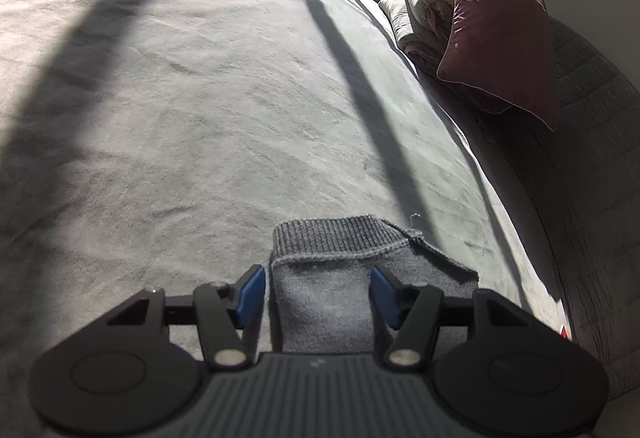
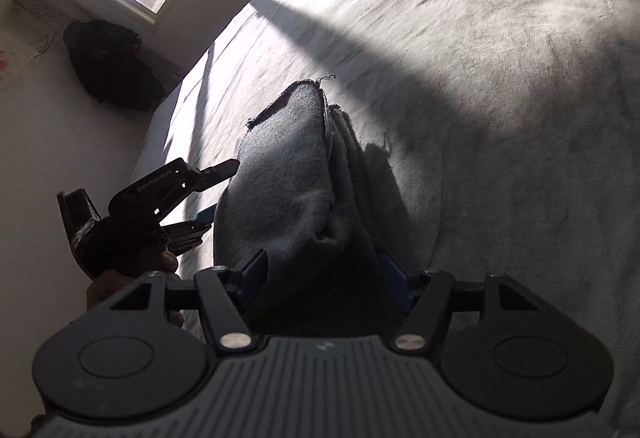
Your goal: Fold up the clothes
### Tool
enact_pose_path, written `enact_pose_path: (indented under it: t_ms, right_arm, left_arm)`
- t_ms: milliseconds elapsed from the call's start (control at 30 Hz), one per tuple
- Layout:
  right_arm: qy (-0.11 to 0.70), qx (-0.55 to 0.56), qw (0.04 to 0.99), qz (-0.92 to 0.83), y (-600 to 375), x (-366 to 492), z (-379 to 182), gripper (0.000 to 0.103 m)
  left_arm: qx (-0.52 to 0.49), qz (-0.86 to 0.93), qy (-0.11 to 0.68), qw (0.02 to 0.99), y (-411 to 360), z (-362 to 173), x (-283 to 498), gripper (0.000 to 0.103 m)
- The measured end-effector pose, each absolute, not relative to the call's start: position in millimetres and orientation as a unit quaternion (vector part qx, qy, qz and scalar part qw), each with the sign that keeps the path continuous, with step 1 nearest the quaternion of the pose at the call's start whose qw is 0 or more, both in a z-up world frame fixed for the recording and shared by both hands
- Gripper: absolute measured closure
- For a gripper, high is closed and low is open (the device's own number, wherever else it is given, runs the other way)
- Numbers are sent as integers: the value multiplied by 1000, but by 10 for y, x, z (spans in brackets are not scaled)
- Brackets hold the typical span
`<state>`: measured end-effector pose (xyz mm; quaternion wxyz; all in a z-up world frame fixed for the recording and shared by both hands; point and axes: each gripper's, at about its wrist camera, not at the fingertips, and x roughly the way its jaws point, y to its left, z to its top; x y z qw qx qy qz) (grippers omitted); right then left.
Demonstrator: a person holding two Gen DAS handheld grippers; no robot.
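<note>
Left gripper (image 1: pixel 318 292) and right gripper (image 2: pixel 322 280) straddle the grey garment (image 2: pixel 288 173) on the bed (image 1: pixel 180 97), pads apart, gripping nothing; we judge a fold just released; next we regrip an edge.

Item: grey knit garment (image 1: pixel 332 278) | Detail: ribbed cuff, frayed thread at edge | State: bunched, partly folded, layers stacked | Location: lying on pale bedsheet (image 1: pixel 200 97), part sunlit, part shadowed

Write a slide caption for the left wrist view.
Left gripper open over a grey knit garment on the bed sheet.
</note>
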<state>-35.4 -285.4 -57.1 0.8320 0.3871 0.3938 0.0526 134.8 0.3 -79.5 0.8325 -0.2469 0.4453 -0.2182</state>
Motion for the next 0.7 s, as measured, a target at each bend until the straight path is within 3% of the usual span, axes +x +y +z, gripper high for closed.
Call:
enact_pose_path:
  t_ms: [200, 267, 333, 367, 633, 700]
  right_arm:
    - [374, 432, 819, 52, -2850, -291, -762, 36]
    - [361, 442, 819, 53, -2833, -281, -815, 37]
    - [352, 454, 816, 59, -2831, -272, -858, 59]
    - [350, 462, 812, 62, -2847, -277, -863, 59]
    - [320, 499, 798, 108, -3025, -332, -540, 80]
    - [328, 492, 797, 122, -3034, -293, -428, 81]
  left_arm:
    - [-296, -228, 440, 817, -27, -915, 1303, 47]
    - [-302, -228, 436, 817, -41, -925, 1269, 62]
    - [-309, -227, 432, 816, -55, -935, 1234, 80]
    - [-312, -224, 429, 818, -51, -921, 1209, 84]
    - [-336, -157, 389, 843, 207, -537, 851, 87]
    - [-343, -141, 384, 846, 303, -465, 710, 87]
